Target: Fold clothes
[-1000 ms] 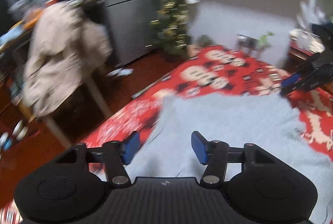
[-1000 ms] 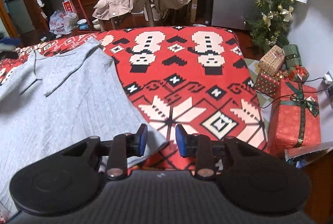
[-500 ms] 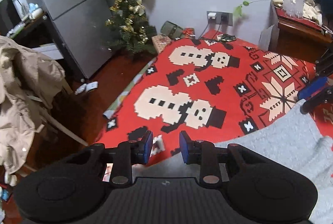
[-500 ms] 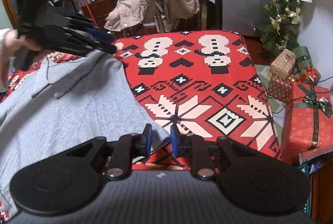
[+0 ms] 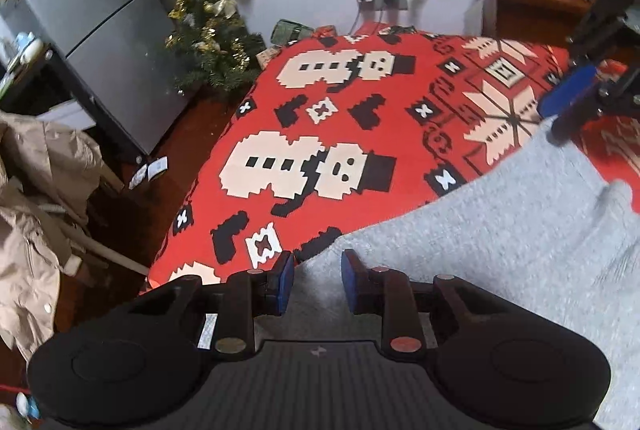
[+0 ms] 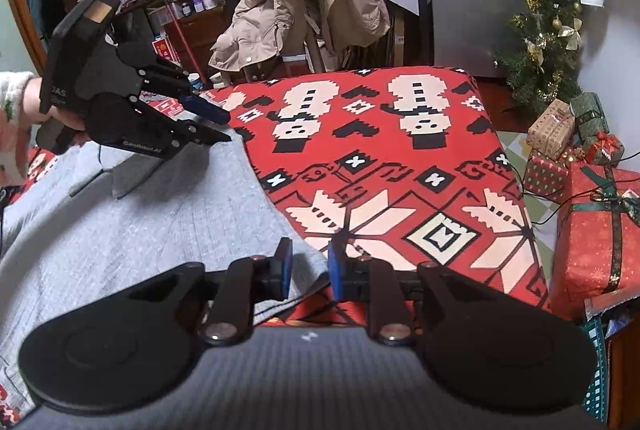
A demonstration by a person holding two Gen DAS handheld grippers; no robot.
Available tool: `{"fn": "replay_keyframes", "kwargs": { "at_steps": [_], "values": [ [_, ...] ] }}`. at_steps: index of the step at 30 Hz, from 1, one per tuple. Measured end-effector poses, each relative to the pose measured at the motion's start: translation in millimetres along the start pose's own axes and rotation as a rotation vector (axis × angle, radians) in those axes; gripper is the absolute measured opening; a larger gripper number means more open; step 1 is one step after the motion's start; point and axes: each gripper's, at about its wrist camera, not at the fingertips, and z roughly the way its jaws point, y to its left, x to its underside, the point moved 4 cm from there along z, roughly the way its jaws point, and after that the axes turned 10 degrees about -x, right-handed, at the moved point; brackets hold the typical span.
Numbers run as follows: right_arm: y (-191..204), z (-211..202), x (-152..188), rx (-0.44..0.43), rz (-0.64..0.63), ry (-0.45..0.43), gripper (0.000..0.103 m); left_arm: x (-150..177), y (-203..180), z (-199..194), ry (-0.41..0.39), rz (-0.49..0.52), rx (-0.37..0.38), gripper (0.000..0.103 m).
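The grey garment (image 6: 120, 230) lies flat on the red snowman blanket (image 6: 400, 170). The left gripper (image 5: 316, 280) and the right gripper (image 6: 309, 268) both stand parted at its edge, gripping nothing.

We see a grey ribbed knit garment (image 6: 132, 230), soft and matt, on a woven red patterned blanket (image 6: 400, 190). Both grippers look like matt black plastic with smooth blue pads (image 5: 286, 282). The fridge (image 5: 92, 30) is brushed grey metal; the gift wrap (image 6: 596, 242) is slightly glossy paper.
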Motion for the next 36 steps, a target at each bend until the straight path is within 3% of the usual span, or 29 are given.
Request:
{"fn": "replay_keyframes", "kwargs": {
  "at_steps": [4,7,8,9,10,11,15,20,25,28,31,36],
  "values": [
    [-0.7,3.9,0.2,0.027,-0.011,0.022,0.021,-7.3,-4.9,3.4,0.008,0.085,-0.005,0.026],
    [0.3,7.4,2.1,0.037,-0.021,0.053,0.021,-12.2,0.1,7.9,0.046,0.097,0.036,0.026],
    [1.5,8.0,2.1,0.041,-0.030,0.058,0.020,-14.0,3.0,9.9,0.063,0.093,0.055,0.026],
    [2.7,8.7,2.0,0.044,-0.039,0.063,0.011,-15.8,5.4,11.9,0.080,0.083,0.076,0.025],
    [4.5,9.6,1.8,0.048,-0.053,0.068,0.005,-17.3,7.0,13.6,0.096,0.071,0.103,0.017],
    [6.6,10.7,1.4,0.052,-0.068,0.072,0.004,-17.8,6.0,13.9,0.102,0.065,0.118,0.000],
    [10.4,11.6,-0.5,0.061,-0.096,0.071,0.004,-16.7,0.3,12.6,0.094,0.042,0.122,0.001],
    [-2.8,6.9,-6.8,0.085,-0.069,0.041,0.004,-17.7,14.5,15.2,0.053,-0.045,0.010,0.001],
    [-14.1,4.1,-14.5,0.104,-0.056,0.026,0.004,-27.1,22.5,13.0,0.045,-0.068,0.059,0.001],
    [-19.0,5.0,-14.9,0.116,-0.044,0.034,0.004,-28.1,22.7,12.8,0.061,-0.040,0.034,0.003],
    [-20.8,4.6,-10.8,0.102,-0.021,0.047,0.006,-23.9,35.9,4.5,0.037,-0.148,0.005,0.009],
    [-33.0,-14.5,-31.4,0.112,0.059,-0.053,0.016,-9.4,58.0,-16.9,0.004,-0.382,-0.020,0.013]
  ]
}}
